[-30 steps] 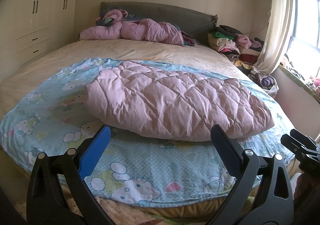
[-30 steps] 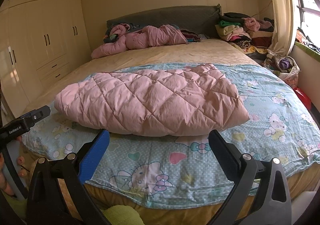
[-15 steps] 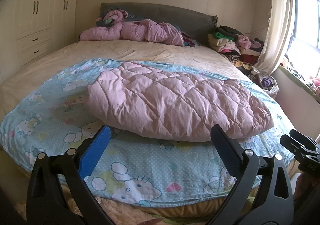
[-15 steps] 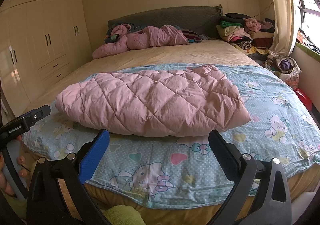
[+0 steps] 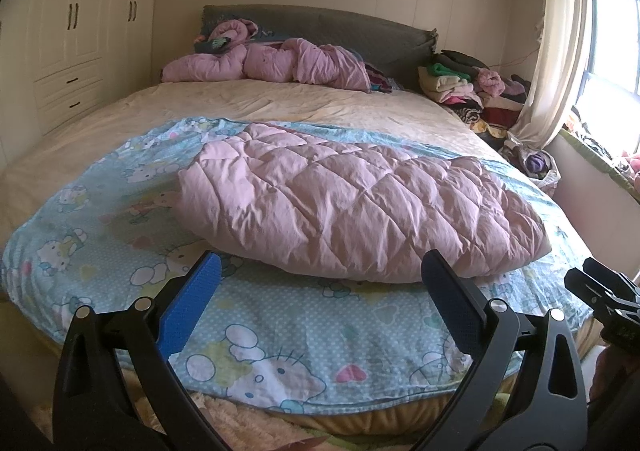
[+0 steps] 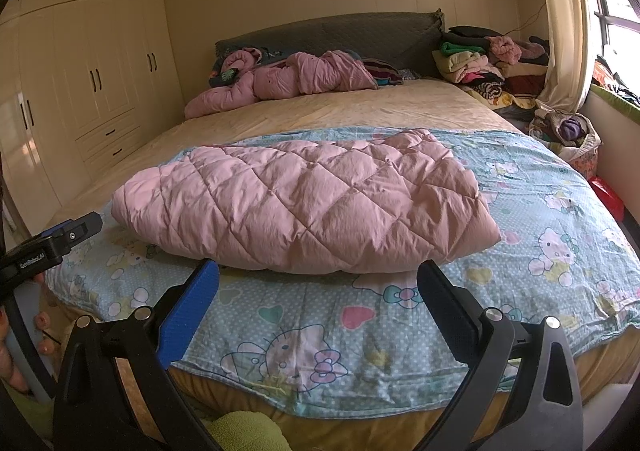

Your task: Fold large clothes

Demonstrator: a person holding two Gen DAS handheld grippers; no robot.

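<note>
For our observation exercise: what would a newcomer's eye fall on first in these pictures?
First, the pink quilted garment, folded on the blue cartoon-print sheet at the bed's near end. Then the crumpled pink bundle by the grey headboard, and both open grippers, left and right, hovering empty before the bed.

We see a cartoon-cat sheet (image 5: 280, 335) over the bed (image 5: 280, 107), a crumpled pink duvet (image 5: 280, 61) by the grey headboard (image 6: 332, 31), a stack of clothes (image 6: 480, 63), a curtain (image 5: 548, 63) and a wardrobe (image 6: 80, 71).
</note>
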